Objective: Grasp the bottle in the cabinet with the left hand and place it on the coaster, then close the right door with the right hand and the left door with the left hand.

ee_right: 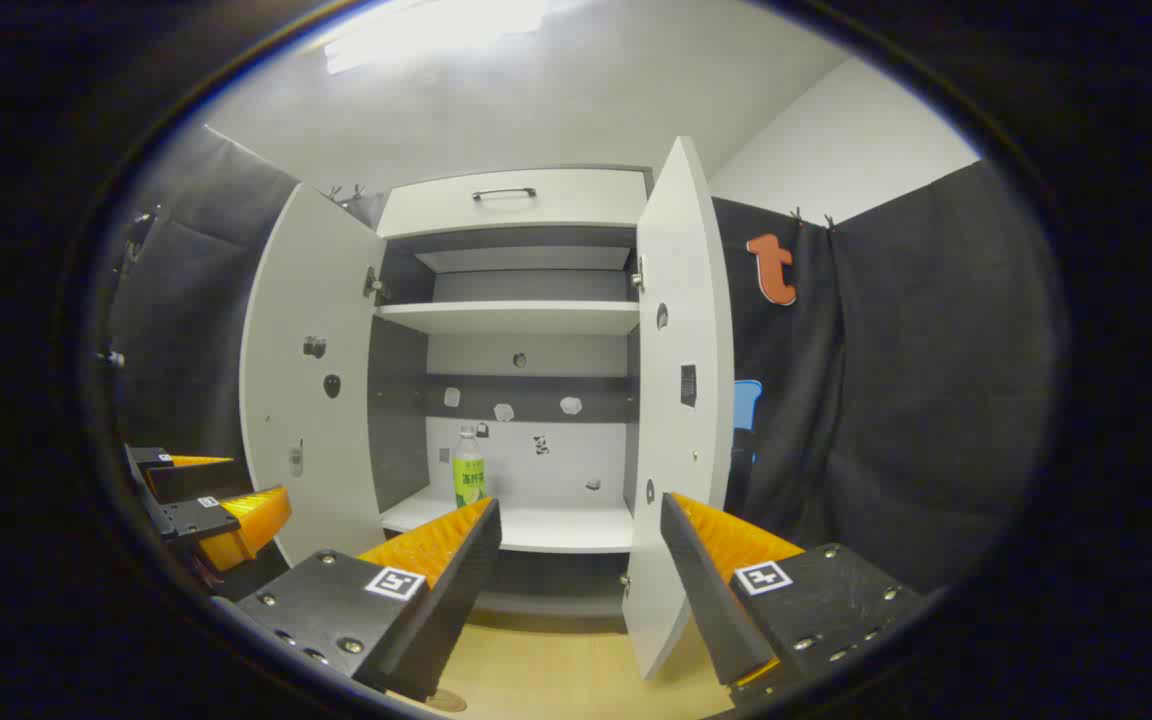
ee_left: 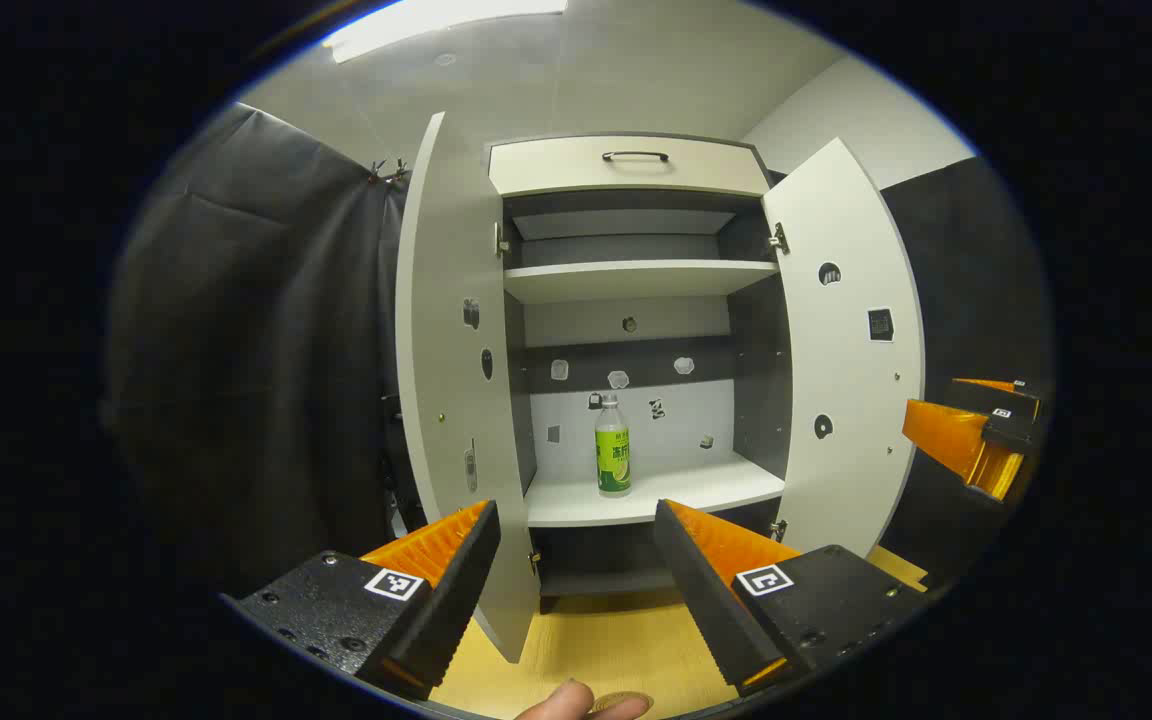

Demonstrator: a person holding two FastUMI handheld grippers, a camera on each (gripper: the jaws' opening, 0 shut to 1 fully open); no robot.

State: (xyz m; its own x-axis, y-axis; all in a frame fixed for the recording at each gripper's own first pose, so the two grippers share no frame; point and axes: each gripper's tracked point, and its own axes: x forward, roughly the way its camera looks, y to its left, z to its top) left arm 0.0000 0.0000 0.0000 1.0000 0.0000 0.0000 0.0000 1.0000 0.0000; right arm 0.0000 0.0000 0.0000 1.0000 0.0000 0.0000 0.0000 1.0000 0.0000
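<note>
The bottle (ee_left: pixel 613 447) stands upright on the lower shelf (ee_left: pixel 651 490) of the cabinet (ee_left: pixel 629 166), a little left of middle, with the upper shelf (ee_left: pixel 636 279) above it bare and both the left door (ee_left: pixel 446 380) and the right door (ee_left: pixel 848 350) swung wide open. The left gripper (ee_left: pixel 576 560) hangs released in front of the cabinet above the wooden tabletop (ee_left: pixel 596 640), well apart from the bottle, with a fingertip (ee_left: pixel 561 702) and the edge of a round coaster (ee_left: pixel 622 702) at the bottom of its view. The right gripper (ee_right: pixel 581 560) is likewise spread and holds nothing, and its view adds the left gripper at the far left beside the left door.
</note>
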